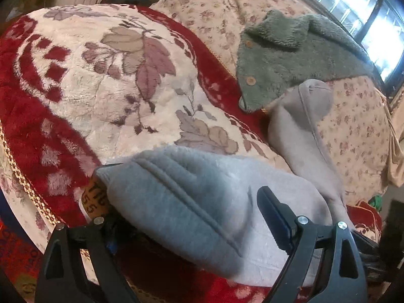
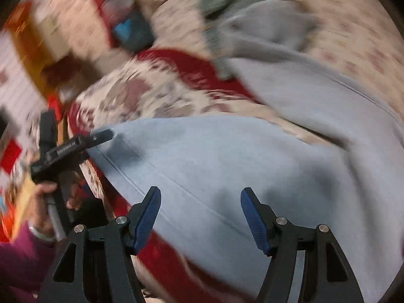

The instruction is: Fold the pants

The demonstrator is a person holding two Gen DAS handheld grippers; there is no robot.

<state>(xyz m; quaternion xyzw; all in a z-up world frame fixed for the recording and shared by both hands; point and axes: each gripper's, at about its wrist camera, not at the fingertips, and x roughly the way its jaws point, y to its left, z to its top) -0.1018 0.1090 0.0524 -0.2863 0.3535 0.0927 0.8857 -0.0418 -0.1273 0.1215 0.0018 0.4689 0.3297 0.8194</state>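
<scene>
Both grippers, left gripper (image 1: 186,202) and right gripper (image 2: 200,217), hold their fingers spread, gripping nothing, over the grey fleece pants (image 2: 227,166); next likely regrasping for another fold.

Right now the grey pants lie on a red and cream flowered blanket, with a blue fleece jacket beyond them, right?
Not quite: the fleece jacket is green, with wooden buttons, as the left wrist view shows. The grey pants do lie on the red and cream flowered blanket, with the jacket beyond them.
</scene>
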